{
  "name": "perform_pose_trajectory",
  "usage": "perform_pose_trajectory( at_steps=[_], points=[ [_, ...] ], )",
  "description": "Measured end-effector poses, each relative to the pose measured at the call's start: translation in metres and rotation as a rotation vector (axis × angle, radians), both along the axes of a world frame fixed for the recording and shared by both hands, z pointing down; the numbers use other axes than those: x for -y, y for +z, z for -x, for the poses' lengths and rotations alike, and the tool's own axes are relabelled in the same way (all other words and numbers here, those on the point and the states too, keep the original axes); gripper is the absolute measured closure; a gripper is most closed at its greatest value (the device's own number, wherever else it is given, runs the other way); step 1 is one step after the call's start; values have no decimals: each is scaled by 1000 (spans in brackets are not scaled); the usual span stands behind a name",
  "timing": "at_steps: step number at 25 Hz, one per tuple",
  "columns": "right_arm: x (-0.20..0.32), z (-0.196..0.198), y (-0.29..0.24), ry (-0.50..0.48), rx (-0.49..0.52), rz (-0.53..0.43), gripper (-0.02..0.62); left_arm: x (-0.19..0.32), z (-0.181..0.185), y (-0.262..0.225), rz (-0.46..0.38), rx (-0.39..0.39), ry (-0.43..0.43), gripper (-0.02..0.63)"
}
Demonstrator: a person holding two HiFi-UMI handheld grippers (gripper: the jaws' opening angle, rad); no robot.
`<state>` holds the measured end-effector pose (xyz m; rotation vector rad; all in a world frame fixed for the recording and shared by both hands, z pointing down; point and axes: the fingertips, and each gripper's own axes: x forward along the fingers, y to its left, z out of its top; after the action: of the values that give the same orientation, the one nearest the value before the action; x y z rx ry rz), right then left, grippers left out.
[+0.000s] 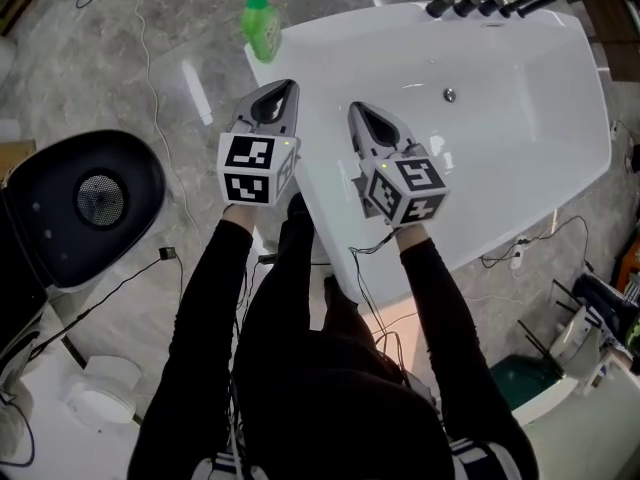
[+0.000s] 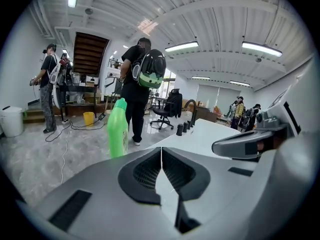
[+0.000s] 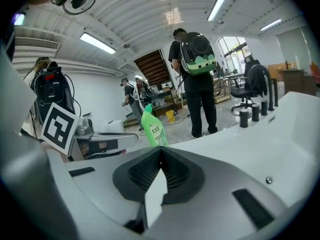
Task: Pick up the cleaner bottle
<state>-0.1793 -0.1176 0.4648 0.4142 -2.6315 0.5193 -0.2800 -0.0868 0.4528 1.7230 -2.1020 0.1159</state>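
The green cleaner bottle (image 1: 261, 23) stands upright on the near-left corner of the white bathtub (image 1: 530, 158). My left gripper (image 1: 286, 89) is shut and empty, a short way below the bottle in the head view. My right gripper (image 1: 356, 110) is also shut and empty, over the tub's rim to the right. In the left gripper view the bottle (image 2: 118, 129) stands ahead, left of the closed jaws of the left gripper (image 2: 161, 151). In the right gripper view the bottle (image 3: 153, 128) is almost straight ahead of the right gripper (image 3: 160, 152), whose jaws are closed too.
Black faucet knobs (image 1: 478, 6) sit at the tub's far end. A black round device (image 1: 85, 203) lies on the floor at the left, with cables (image 1: 150, 58) across the grey floor. A person with a backpack (image 2: 142, 81) and others stand beyond the tub.
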Motion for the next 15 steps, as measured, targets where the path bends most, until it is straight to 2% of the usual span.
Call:
perform_pose_trajectory(
  at_steps=[15],
  points=[
    [7, 39, 13, -23, -11, 10, 594, 3, 42, 19, 33, 0, -45, 597]
  ],
)
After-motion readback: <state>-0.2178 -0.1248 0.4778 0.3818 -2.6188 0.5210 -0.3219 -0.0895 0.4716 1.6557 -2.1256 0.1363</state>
